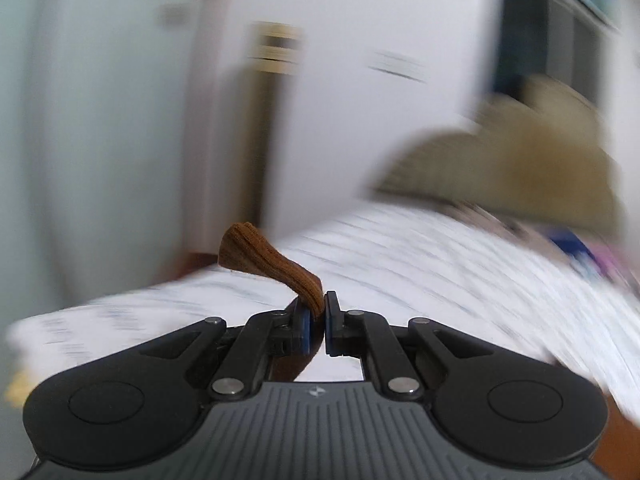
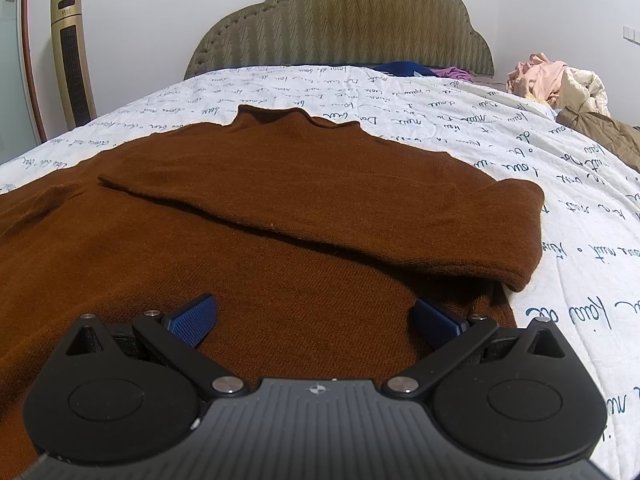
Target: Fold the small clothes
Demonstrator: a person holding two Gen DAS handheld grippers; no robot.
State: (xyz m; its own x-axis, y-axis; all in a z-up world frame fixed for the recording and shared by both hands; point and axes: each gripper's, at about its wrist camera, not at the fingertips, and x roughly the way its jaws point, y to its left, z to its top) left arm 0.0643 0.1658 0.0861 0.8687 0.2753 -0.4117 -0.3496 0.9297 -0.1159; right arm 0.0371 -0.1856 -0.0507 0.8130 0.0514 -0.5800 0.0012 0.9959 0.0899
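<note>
brown knit sweater (image 2: 280,208) lies flat on the white script-printed bedspread (image 2: 440,92), collar toward the olive padded headboard (image 2: 340,20), hem end nearest the right gripper. right gripper (image 2: 314,320) hovers over the lower body of the sweater, blue pads spread wide, nothing between them. one sleeve is already laid across the chest, its long axis running left to right. left gripper (image 1: 316,326) is pinched closed on a ribbed brown cuff (image 1: 272,264), which sticks up past the fingertips; that view is blurred. judgement: the coming fold turns on the left hand carrying its cuff across the sweater's body.
</note>
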